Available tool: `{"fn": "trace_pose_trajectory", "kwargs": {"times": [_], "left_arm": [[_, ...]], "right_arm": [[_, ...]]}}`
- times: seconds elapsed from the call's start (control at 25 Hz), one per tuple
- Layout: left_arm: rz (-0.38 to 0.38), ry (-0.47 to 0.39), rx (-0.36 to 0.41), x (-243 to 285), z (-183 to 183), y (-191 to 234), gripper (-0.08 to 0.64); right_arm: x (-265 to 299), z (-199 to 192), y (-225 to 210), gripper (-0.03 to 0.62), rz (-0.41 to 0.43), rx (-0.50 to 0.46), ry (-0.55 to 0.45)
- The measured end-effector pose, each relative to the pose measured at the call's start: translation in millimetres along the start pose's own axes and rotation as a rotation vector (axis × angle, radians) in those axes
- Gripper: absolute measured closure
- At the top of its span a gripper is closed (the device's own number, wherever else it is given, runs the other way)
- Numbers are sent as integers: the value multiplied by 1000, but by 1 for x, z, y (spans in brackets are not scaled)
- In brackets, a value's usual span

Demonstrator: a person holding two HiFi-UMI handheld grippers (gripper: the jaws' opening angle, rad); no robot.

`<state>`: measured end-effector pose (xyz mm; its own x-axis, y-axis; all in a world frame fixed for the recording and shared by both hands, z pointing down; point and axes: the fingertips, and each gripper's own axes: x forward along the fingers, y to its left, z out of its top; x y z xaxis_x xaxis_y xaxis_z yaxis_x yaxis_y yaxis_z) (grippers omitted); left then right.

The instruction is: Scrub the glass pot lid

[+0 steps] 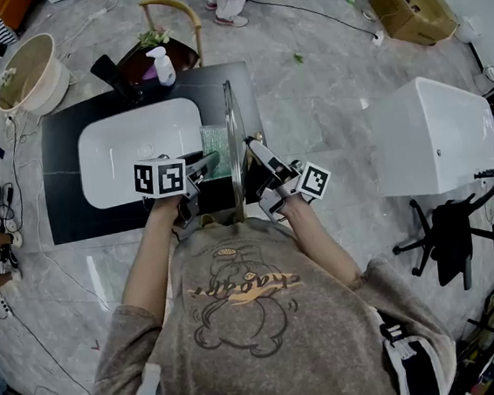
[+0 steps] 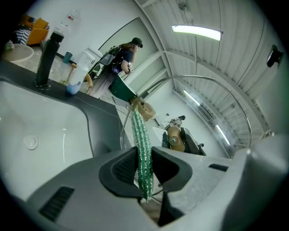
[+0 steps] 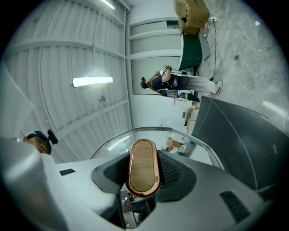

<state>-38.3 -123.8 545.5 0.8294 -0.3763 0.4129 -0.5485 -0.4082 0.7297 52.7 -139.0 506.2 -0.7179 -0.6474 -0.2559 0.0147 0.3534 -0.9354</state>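
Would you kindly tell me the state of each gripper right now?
Left gripper: closed on the green scrubbing pad.
Right gripper: closed on the wooden handle of the glass lid.

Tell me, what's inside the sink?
Only a drain shows in the white sink. The left gripper hides a bit of its near side, so I can't see there.

right tongs (image 3: 143, 175) — tight on wooden lid handle (image 3: 143, 155)

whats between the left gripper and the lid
A green scrub cloth, pinched in the left gripper, fills that gap beside the upright lid. The head view shows it; whether the cloth touches the lid is unclear.
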Motion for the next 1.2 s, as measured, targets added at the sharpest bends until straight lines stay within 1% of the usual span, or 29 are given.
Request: {"fn": "trace_pose_trajectory", "kwargs": {"times": [0.28,0.56,0.8,0.96,1.04,1.2], "left_arm": [[-4,-68,-42,-20,5,7,476],[-19,-152,-91,-46,13,6,476],[-38,-202,-104,-67,20,2,476],[-38,-228,-104,-80,24,3,476],[-35,-228,-120,-85,21,6,476],[-43,-241,-136,-91,20,3,476]], "right_arm": [[-8,8,-3,413,-27,-31,-15],[-24,30,-1,413,-54,-74,-47],[-41,46,-5,413,-109,-123,-66],[-39,48,-1,413,-153,-210,-35],[-35,46,3,413,-169,-262,-6],[-25,44,15,413,-172,-363,58]]}}
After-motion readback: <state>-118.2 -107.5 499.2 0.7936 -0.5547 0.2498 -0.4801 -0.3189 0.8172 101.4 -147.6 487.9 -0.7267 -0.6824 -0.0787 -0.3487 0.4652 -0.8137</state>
